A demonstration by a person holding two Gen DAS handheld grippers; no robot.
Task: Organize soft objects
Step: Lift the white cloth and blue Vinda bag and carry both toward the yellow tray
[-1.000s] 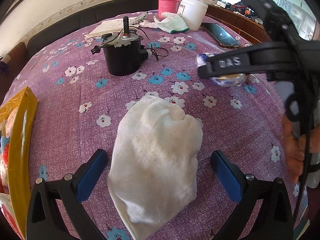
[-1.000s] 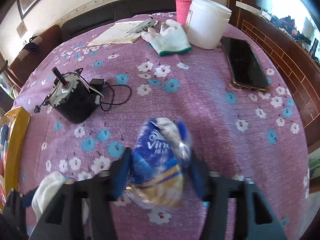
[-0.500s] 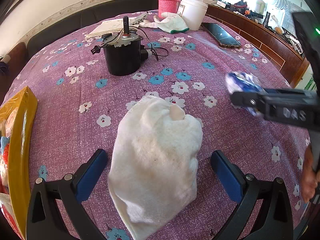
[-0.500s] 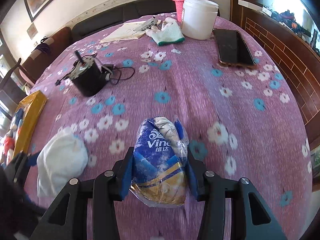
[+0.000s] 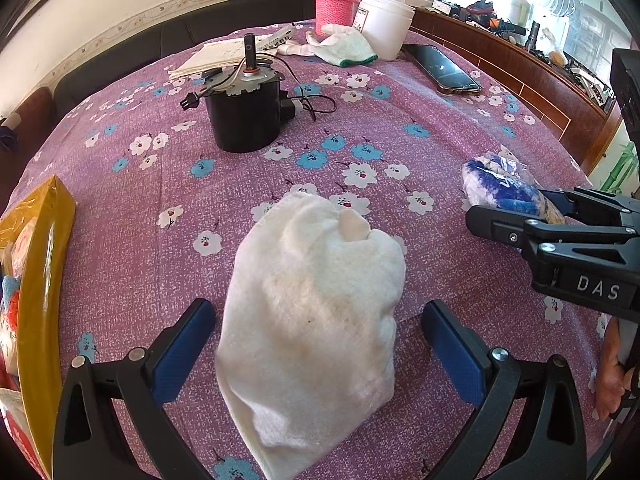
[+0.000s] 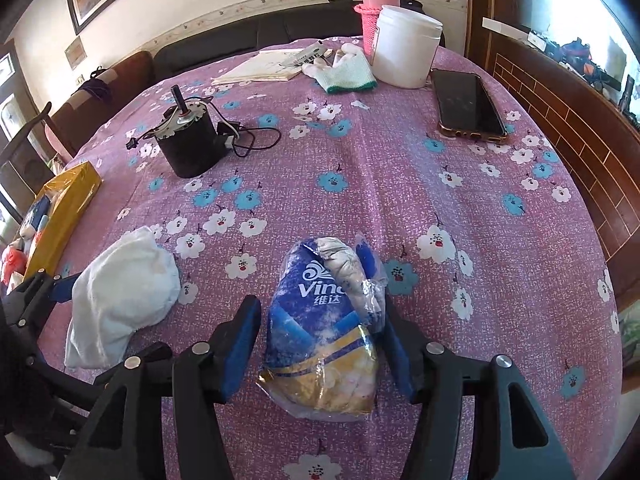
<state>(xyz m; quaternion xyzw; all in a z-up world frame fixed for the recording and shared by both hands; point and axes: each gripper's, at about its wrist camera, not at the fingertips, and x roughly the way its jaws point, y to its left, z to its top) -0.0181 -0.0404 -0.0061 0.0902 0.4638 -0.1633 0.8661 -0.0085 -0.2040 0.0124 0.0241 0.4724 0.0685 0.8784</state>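
Note:
A crumpled white cloth (image 5: 316, 312) lies on the purple flowered tablecloth between the wide-open fingers of my left gripper (image 5: 320, 344); neither pad touches it. It also shows in the right wrist view (image 6: 120, 296). A blue and gold tissue pack (image 6: 324, 328) rests on the table between the fingers of my right gripper (image 6: 316, 340). The jaws stand slightly open, with a gap at the left pad. The pack (image 5: 504, 190) and right gripper (image 5: 520, 220) also show at the right of the left wrist view.
A black motor with wires (image 5: 244, 112) stands mid-table. A yellow bag (image 5: 36, 280) lies at the left edge. At the far side are a white glove (image 6: 344, 74), a white tub (image 6: 404, 52), a pink flask (image 6: 378, 4), papers (image 6: 272, 66) and a phone (image 6: 468, 104).
My right gripper carried the tissue pack back and down onto the table right of the cloth, and its jaws have loosened. The left gripper and cloth have not moved.

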